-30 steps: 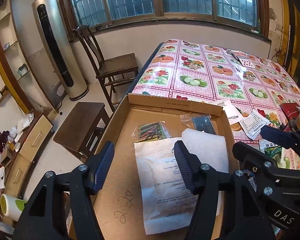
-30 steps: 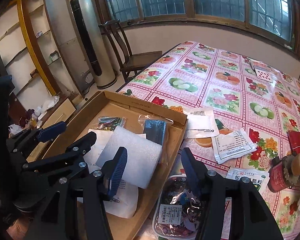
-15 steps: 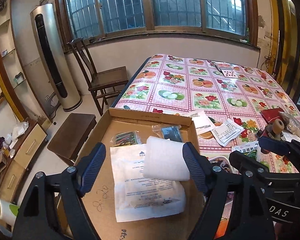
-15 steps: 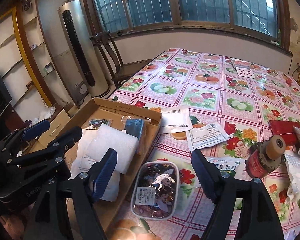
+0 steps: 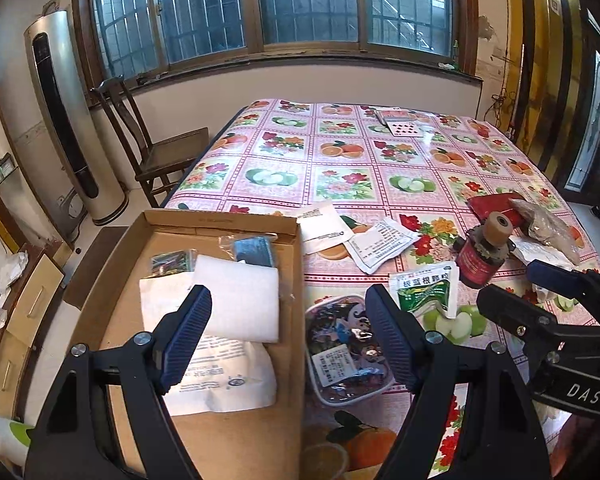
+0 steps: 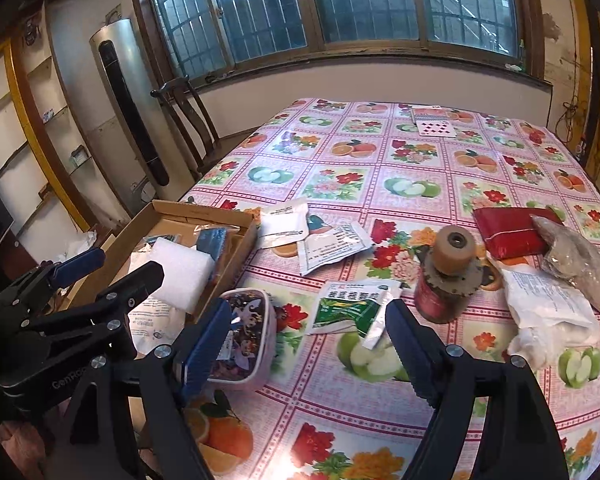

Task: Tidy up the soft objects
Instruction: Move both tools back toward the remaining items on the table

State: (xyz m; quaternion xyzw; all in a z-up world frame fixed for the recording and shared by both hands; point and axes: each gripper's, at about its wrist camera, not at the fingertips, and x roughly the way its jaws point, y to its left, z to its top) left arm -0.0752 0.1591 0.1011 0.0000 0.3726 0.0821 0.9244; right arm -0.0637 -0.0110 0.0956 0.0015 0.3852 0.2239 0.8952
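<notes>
On the table (image 6: 440, 168), fruit-and-flower cloth, cardboard box (image 5: 228, 220) at its left edge. Box holds a white foam pad (image 5: 240, 296) lying over a flat white bag (image 5: 220, 376), with a blue pouch (image 5: 254, 250) and a small clear packet (image 5: 170, 260) near the far wall.

Left gripper (image 5: 288, 344): fingers wide apart, nothing between the pads, held above the box's right wall and a clear lidded tub (image 5: 344, 352) just outside it.

Right gripper (image 6: 304, 344): jaws opening, nothing clamped; a green sachet (image 6: 352, 308) lies on the cloth below the gap, untouched.

Still loose on the cloth:
- two white sachets (image 6: 324, 240) beside the box
- red jar (image 6: 446, 280), tan cap, near the green sachet
- red packet (image 6: 508, 232), brownish bag (image 6: 580, 264), white bag (image 6: 548, 312) at right
- playing cards (image 6: 436, 124) at far end

Wooden chair (image 5: 148, 140) and a tall air conditioner (image 5: 72, 120) stand beyond the box.
</notes>
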